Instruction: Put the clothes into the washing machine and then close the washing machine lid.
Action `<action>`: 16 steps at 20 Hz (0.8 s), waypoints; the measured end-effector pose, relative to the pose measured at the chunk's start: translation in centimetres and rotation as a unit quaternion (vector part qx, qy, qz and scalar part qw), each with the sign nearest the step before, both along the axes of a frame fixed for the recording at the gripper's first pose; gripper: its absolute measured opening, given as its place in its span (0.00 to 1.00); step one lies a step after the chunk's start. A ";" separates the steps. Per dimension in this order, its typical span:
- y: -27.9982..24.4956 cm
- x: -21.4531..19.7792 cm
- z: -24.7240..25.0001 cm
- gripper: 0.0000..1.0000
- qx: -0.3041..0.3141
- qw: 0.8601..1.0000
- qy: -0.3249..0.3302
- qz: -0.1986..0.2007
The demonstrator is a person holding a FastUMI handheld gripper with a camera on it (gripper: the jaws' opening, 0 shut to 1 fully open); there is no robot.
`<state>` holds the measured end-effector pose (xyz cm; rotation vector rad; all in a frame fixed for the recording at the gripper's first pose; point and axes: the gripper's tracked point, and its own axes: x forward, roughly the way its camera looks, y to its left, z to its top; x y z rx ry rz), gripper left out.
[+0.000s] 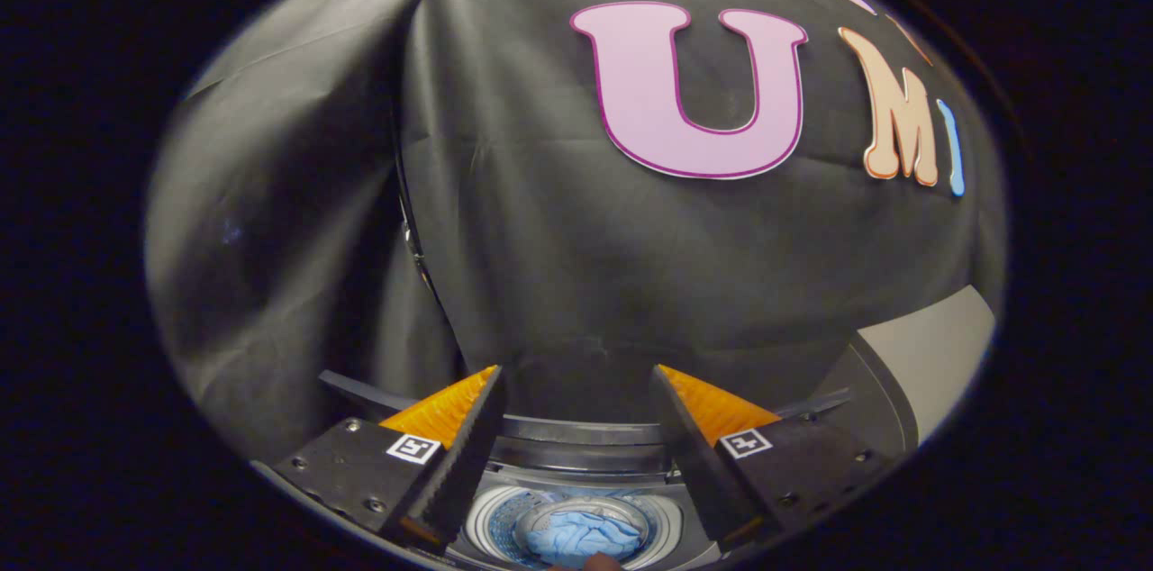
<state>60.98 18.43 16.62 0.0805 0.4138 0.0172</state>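
The tongs point(576, 400) stand released, fingers spread wide with nothing between them and bare booth wall point(558, 265) beyond. Below them the washing machine point(585, 454) gapes open, its dark rim curving behind the fingertips. Blue clothes point(581, 537) lie crumpled in the drum point(486, 521). The raised lid point(932, 355) stands to the right, partly cut off.
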 end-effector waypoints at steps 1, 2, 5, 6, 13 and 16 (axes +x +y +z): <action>0.0 0.0 -0.2 0.97 -0.002 1.000 0.000 0.002; 0.0 -0.1 -0.2 0.97 -0.001 1.000 0.002 0.004; 0.2 -0.1 -0.3 0.97 0.002 1.000 0.003 0.008; 0.2 -0.1 -0.3 0.97 0.002 1.000 0.002 0.008; 0.5 -0.4 -0.5 0.97 0.013 1.000 0.009 0.023; 0.7 -0.7 -0.7 0.97 0.017 0.999 0.027 0.028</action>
